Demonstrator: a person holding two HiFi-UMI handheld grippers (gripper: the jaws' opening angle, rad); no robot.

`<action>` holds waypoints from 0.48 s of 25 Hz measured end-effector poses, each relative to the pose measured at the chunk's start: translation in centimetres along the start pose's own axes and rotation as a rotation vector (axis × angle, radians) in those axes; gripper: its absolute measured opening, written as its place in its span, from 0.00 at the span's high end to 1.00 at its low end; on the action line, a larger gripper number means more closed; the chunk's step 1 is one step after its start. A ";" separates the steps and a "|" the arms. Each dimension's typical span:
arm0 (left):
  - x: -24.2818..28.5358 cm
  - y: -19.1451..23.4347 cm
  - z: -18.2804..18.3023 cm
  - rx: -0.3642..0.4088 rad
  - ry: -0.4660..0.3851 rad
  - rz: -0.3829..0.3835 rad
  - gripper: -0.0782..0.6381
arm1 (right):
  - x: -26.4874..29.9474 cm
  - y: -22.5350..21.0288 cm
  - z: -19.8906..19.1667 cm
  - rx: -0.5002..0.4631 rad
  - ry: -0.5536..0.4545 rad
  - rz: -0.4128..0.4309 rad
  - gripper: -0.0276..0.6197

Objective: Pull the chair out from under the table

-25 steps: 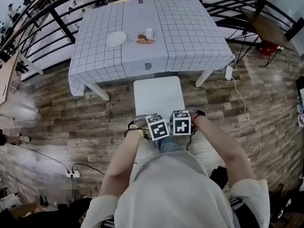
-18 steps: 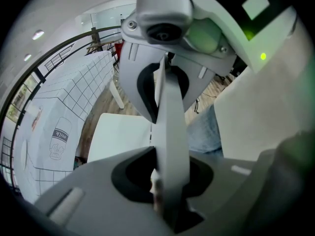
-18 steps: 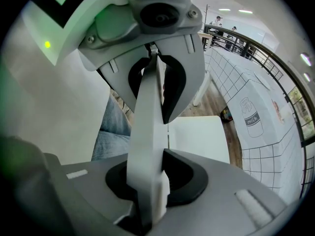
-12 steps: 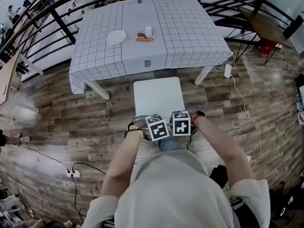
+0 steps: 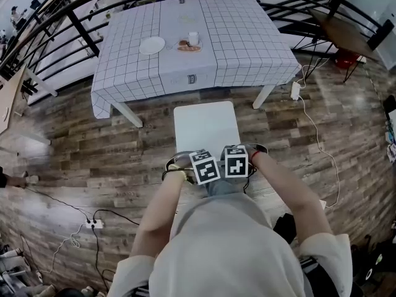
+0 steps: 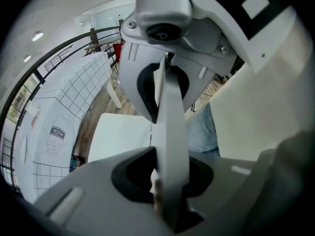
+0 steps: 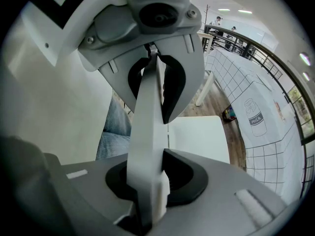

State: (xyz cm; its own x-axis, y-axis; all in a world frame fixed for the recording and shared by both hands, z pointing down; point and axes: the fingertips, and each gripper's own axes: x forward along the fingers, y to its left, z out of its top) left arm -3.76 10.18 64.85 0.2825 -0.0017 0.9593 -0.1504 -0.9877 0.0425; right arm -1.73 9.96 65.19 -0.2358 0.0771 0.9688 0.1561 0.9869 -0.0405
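The white chair [image 5: 206,125] stands on the wood floor just in front of the checked-cloth table [image 5: 247,48], its seat fully out from under the cloth. Both grippers point steeply down at the top of its backrest, side by side. My left gripper [image 5: 204,166] is shut on the chair's backrest [image 6: 171,132], which shows edge-on between its jaws. My right gripper [image 5: 236,161] is shut on the same backrest [image 7: 147,132]. The seat [image 6: 123,136] lies beyond the jaws in both gripper views. The backrest itself is hidden under the marker cubes in the head view.
On the table are a white plate [image 5: 152,44], a cup [image 5: 193,39] and a small dish of food [image 5: 190,47]. A black railing [image 5: 80,30] curves behind it. A power strip [image 5: 94,224] and cables lie on the floor at the left, and a white cable [image 5: 322,141] runs at the right.
The chair, both grippers and the person have shifted back from the table. The gap between the cloth's edge and the seat has widened. Both grips are unchanged.
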 end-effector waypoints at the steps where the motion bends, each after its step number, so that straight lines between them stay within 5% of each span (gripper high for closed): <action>1: 0.0 -0.2 0.0 0.000 0.001 0.001 0.77 | 0.0 0.2 0.0 0.000 0.000 0.000 0.84; 12: 0.0 -2.3 -0.3 0.000 -0.006 0.008 0.77 | 0.2 2.3 0.3 -0.011 0.002 0.007 0.84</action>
State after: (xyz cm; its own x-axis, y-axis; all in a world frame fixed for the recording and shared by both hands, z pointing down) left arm -3.72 12.52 64.84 0.2867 -0.0108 0.9580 -0.1525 -0.9877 0.0345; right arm -1.71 12.26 65.25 -0.2324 0.0833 0.9691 0.1685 0.9847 -0.0442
